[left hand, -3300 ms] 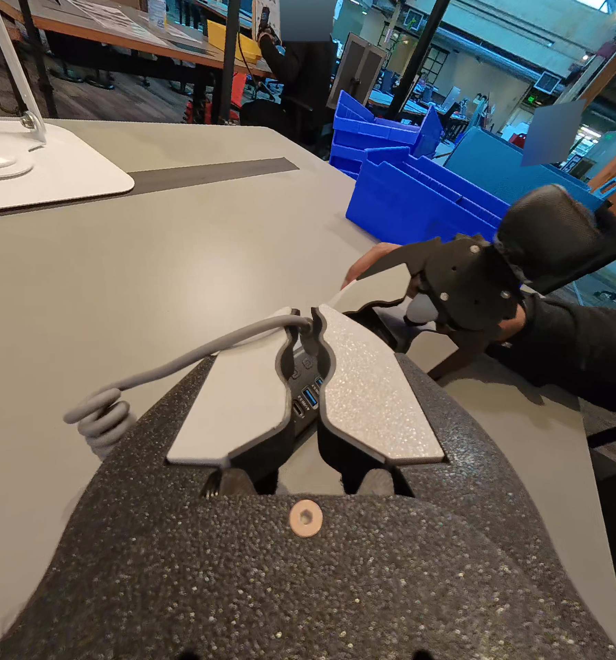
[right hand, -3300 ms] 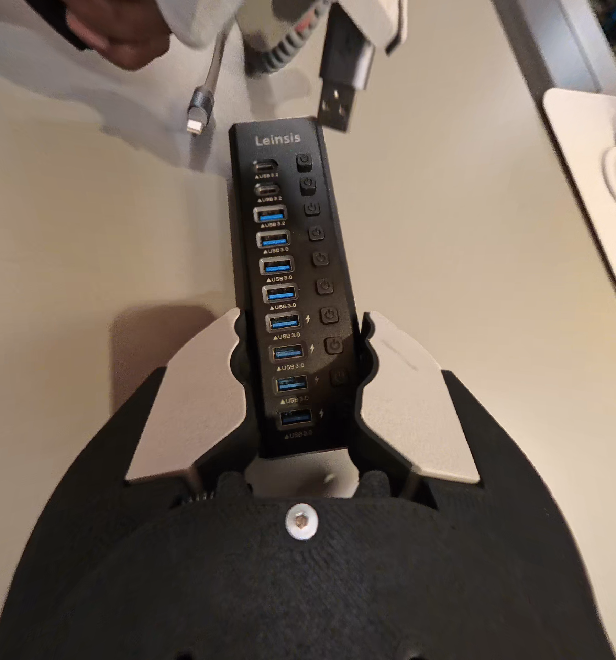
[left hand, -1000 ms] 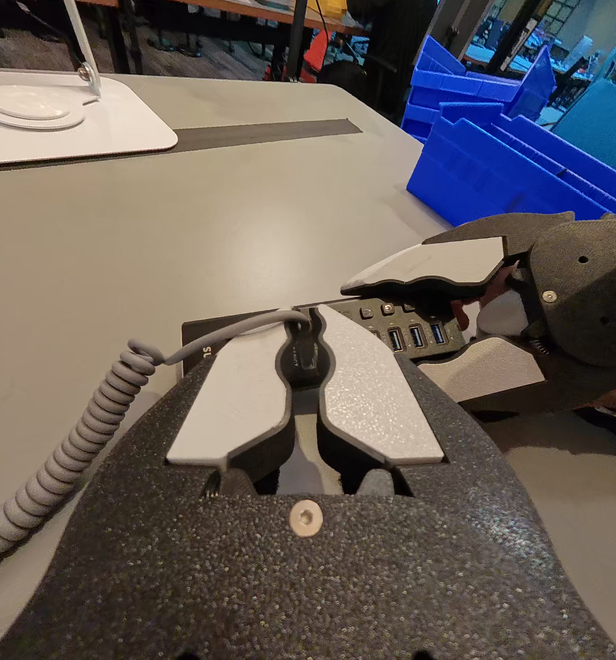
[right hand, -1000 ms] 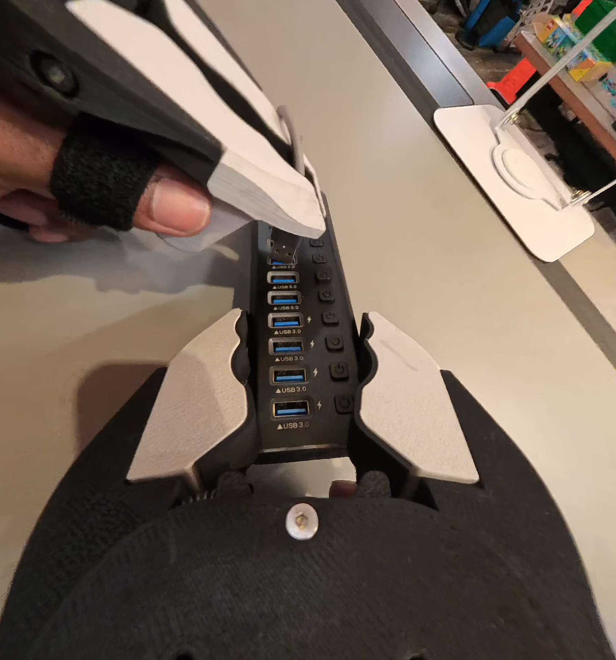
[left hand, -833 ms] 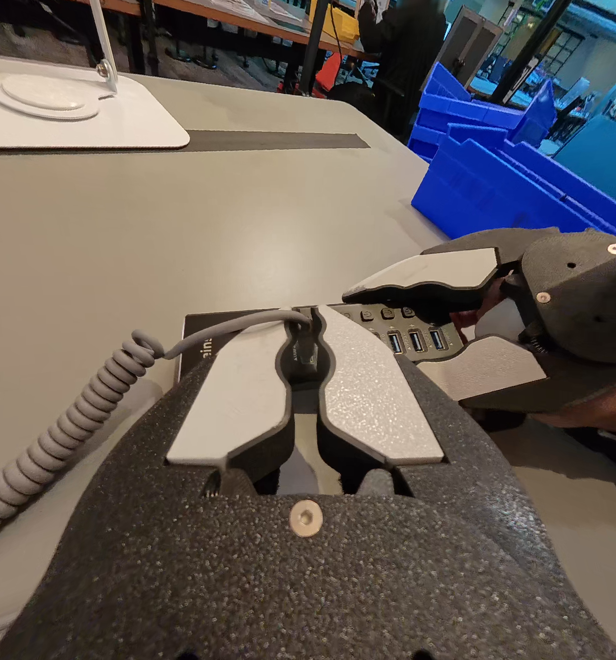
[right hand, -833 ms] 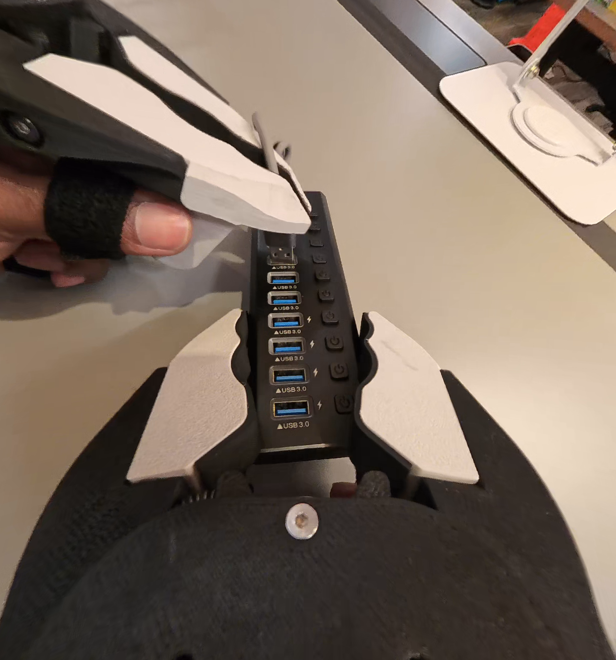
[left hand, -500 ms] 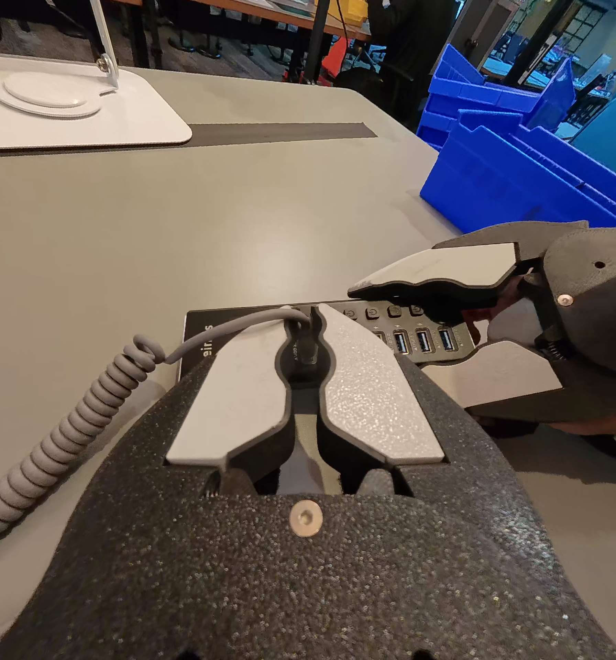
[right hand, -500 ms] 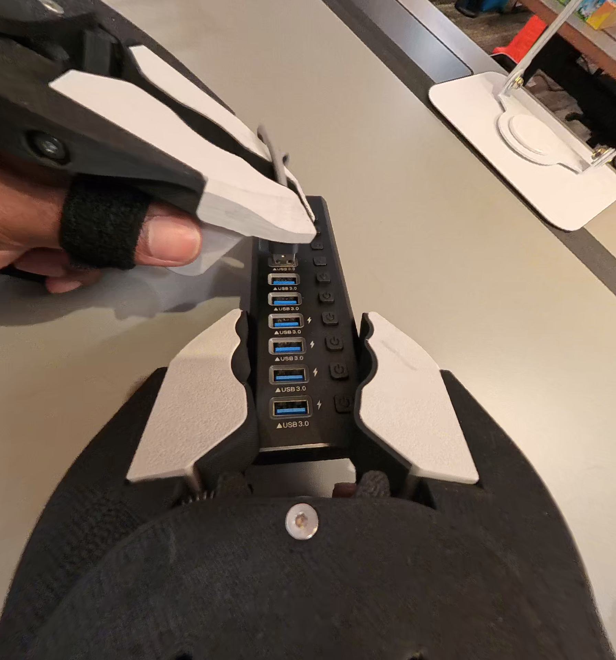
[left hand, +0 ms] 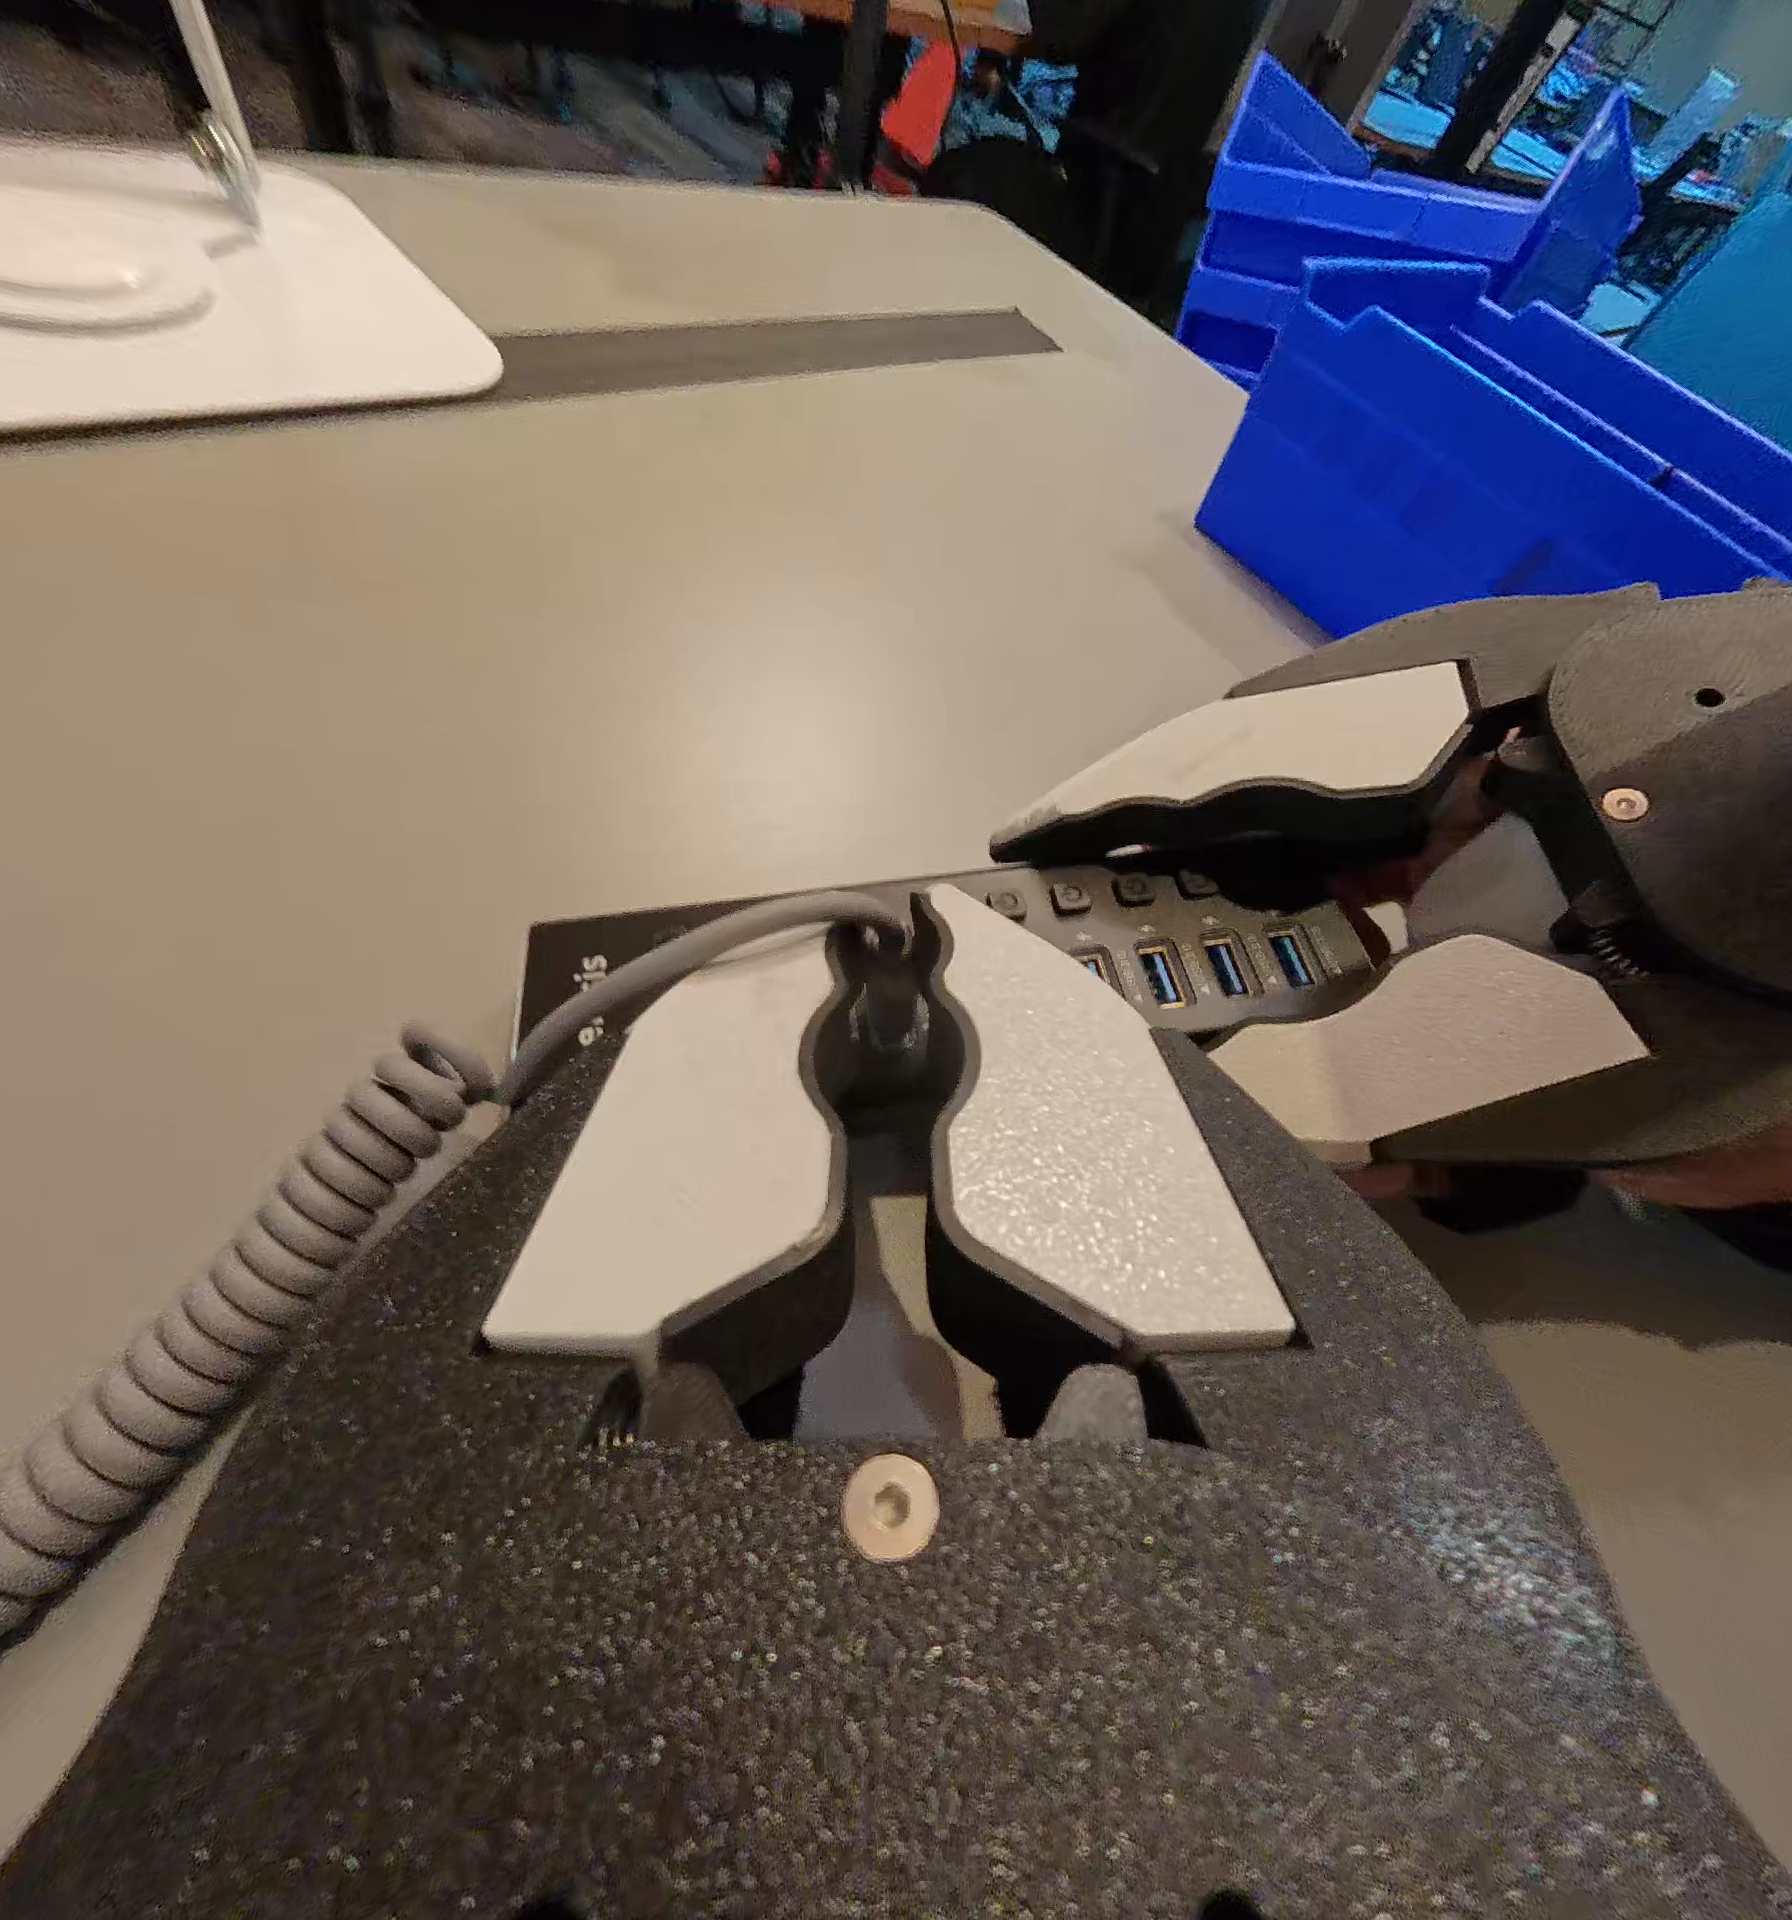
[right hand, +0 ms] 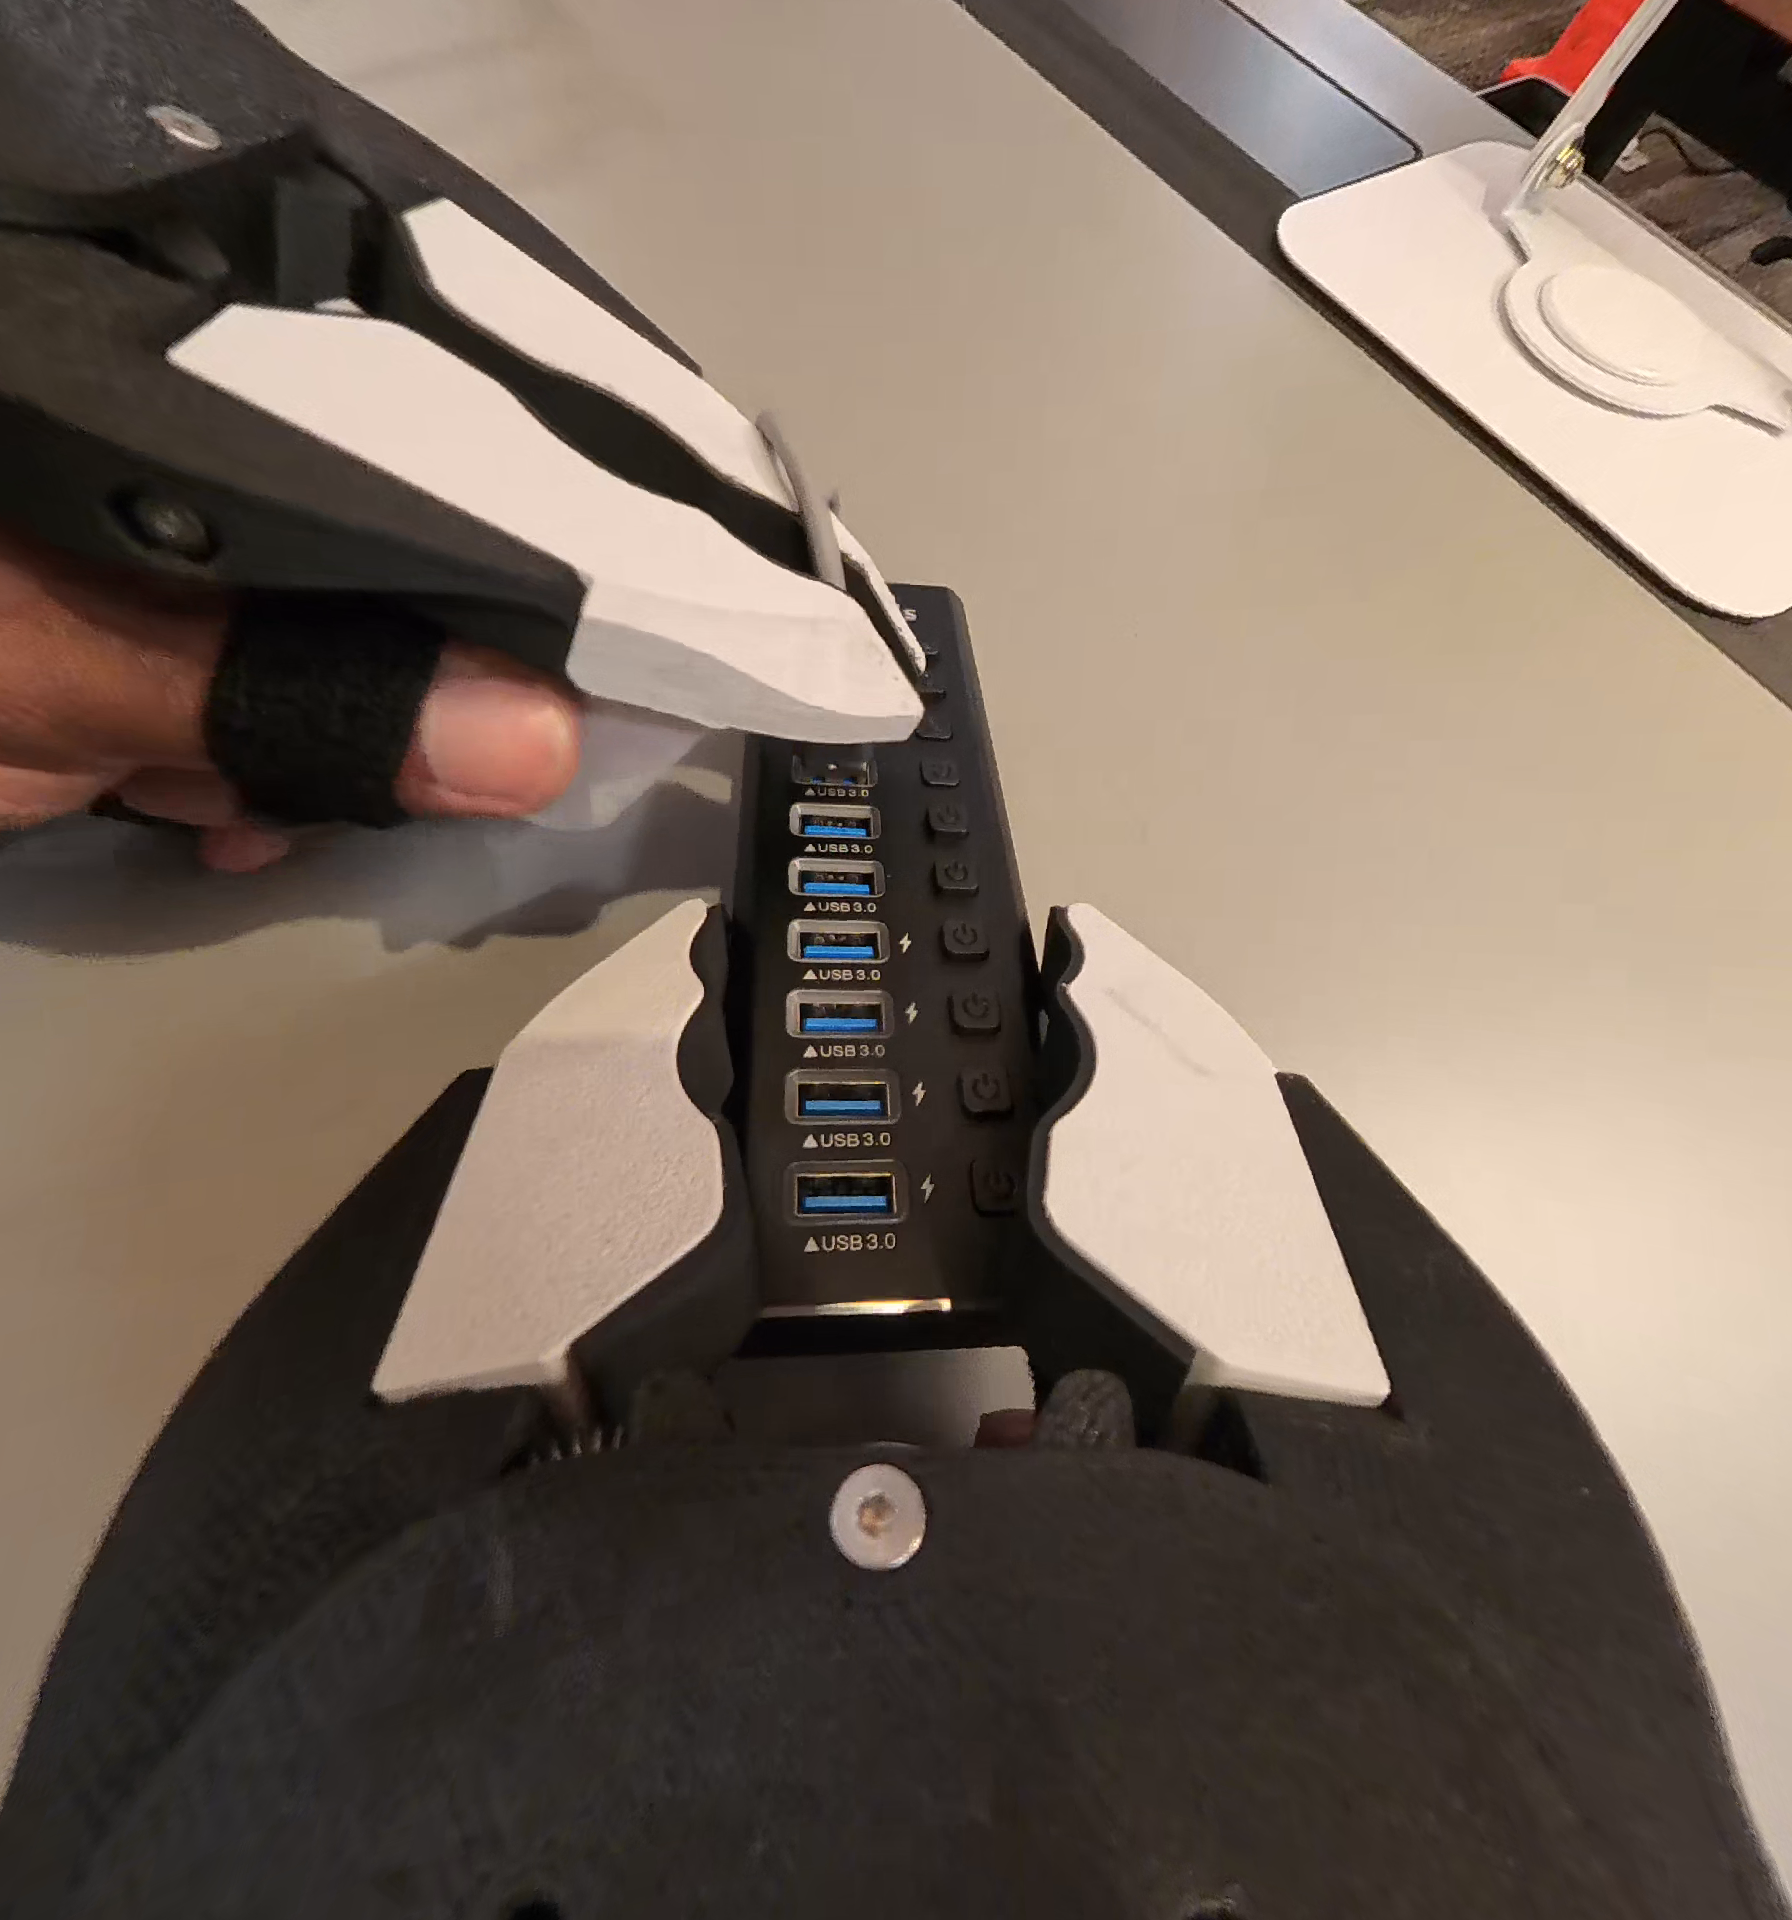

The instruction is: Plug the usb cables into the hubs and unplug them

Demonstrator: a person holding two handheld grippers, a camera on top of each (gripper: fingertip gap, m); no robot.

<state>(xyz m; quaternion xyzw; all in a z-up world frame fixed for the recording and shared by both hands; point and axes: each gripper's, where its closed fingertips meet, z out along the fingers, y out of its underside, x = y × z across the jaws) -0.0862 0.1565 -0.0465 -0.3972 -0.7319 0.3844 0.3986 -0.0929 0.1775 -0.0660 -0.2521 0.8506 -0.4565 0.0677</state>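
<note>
The left gripper [left hand: 897, 940] hides the far ports of the black hub [right hand: 876, 1049], so whether its plug [left hand: 887, 1013] is seated cannot be told. Its fingers are clamped on that plug, whose grey coiled cable [left hand: 248, 1288] trails off left, cut by the frame edge. The right gripper [right hand: 881, 961] has its fingers pressed against the hub's two long sides, holding it on the desk [left hand: 559, 644].

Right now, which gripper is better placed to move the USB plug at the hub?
Left. The left gripper is already shut on the grey cable's plug above the hub, while the right gripper clamps the hub's sides.
</note>
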